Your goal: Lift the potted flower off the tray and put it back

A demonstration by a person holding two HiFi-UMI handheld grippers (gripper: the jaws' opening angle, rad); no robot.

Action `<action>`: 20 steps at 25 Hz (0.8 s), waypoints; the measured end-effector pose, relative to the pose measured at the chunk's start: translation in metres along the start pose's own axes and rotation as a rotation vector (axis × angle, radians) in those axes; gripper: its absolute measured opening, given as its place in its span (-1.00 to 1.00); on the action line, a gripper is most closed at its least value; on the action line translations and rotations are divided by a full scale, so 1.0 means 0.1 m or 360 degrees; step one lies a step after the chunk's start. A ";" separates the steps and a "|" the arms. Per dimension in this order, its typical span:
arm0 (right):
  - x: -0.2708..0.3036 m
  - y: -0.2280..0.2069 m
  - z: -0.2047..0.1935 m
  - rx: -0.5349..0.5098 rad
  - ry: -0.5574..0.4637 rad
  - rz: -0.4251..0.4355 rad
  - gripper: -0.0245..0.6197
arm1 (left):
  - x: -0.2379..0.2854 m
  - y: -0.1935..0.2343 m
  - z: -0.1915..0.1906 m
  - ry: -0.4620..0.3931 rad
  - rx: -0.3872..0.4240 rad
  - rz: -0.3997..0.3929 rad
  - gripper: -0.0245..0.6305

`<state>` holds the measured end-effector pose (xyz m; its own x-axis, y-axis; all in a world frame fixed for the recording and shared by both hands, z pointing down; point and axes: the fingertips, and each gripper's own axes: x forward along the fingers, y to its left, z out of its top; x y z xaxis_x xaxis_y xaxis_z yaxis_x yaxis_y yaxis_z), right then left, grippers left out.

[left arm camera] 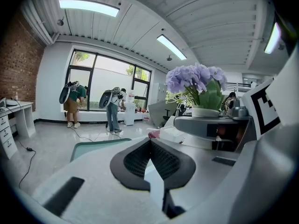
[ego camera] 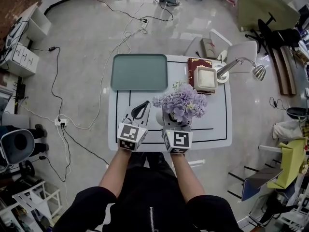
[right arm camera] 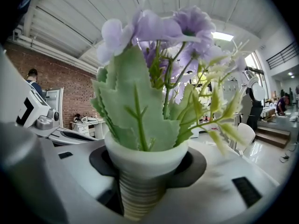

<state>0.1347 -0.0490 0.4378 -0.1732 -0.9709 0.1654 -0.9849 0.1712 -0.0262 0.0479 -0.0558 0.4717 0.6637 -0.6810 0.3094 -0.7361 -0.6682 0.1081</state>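
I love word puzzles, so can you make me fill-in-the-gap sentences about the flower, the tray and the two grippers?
1. The right gripper is shut on the potted flower, whose petals are ____.
2. The left gripper is shut and holds ____.
3. The tray has no flower on it, and its colour is ____.
Missing words: purple; nothing; green.
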 end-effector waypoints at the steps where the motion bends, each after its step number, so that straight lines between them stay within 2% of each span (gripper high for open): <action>1: 0.00 0.01 0.00 -0.0001 0.0001 0.0003 -0.20 | -0.01 0.01 0.00 -0.0001 -0.0009 0.0009 -0.91; 6: 0.00 0.01 0.00 -0.0005 0.0006 0.0006 -0.20 | -0.04 0.05 0.05 -0.0009 -0.0036 0.0050 -0.91; 17: 0.11 0.09 -0.01 -0.0023 0.0016 0.0032 -0.20 | -0.03 0.12 -0.05 -0.0007 -0.0032 0.0032 -0.91; 20: 0.17 0.12 -0.03 -0.0027 0.0019 0.0045 -0.20 | -0.04 0.17 -0.03 -0.0030 -0.0065 0.0033 -0.91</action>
<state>0.1199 -0.0628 0.4429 -0.2007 -0.9636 0.1764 -0.9794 0.2014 -0.0142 0.0324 -0.0634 0.4752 0.6503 -0.7004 0.2941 -0.7543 -0.6414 0.1402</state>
